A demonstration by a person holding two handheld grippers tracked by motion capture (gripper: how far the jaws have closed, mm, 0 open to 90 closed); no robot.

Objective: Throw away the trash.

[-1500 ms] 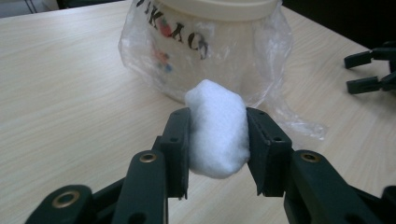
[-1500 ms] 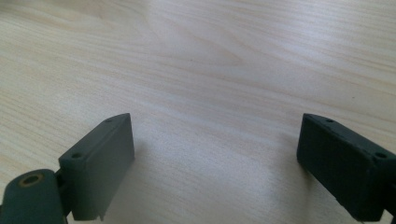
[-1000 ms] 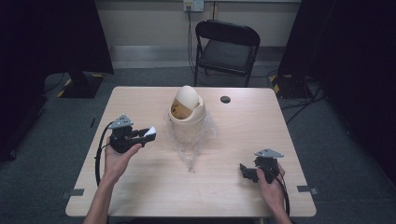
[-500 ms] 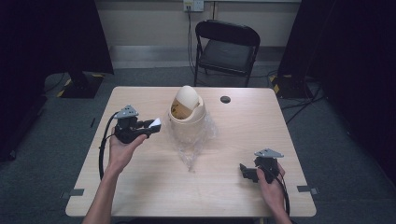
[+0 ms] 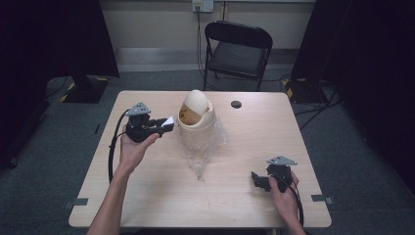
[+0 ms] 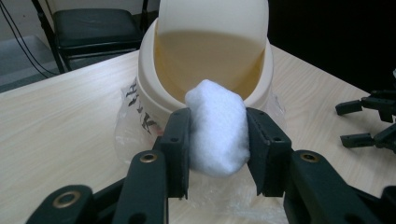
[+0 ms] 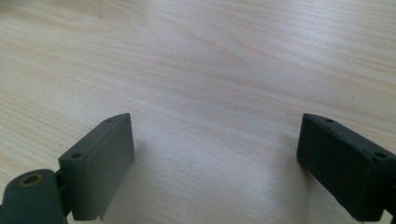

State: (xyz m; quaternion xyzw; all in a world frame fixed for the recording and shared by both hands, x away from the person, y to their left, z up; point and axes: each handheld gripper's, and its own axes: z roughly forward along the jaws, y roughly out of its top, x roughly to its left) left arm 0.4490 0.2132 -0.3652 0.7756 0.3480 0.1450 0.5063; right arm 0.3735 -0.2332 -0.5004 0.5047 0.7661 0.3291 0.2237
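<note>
Left gripper [image 6: 218, 140] carrying a white wad [image 6: 218, 128] to the swing-lid bin [image 5: 196, 113].
Jaws clamp the wad; the bin's opening lies just ahead of them. Right gripper [image 7: 215, 163] rests open, well apart.

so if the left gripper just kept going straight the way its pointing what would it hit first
Probably the cream swing-lid bin. The left gripper, shut on a white wad, points at the bin's open mouth under the tipped lid, so the wad would likely meet the rim or go inside; depth is unclear.
</note>
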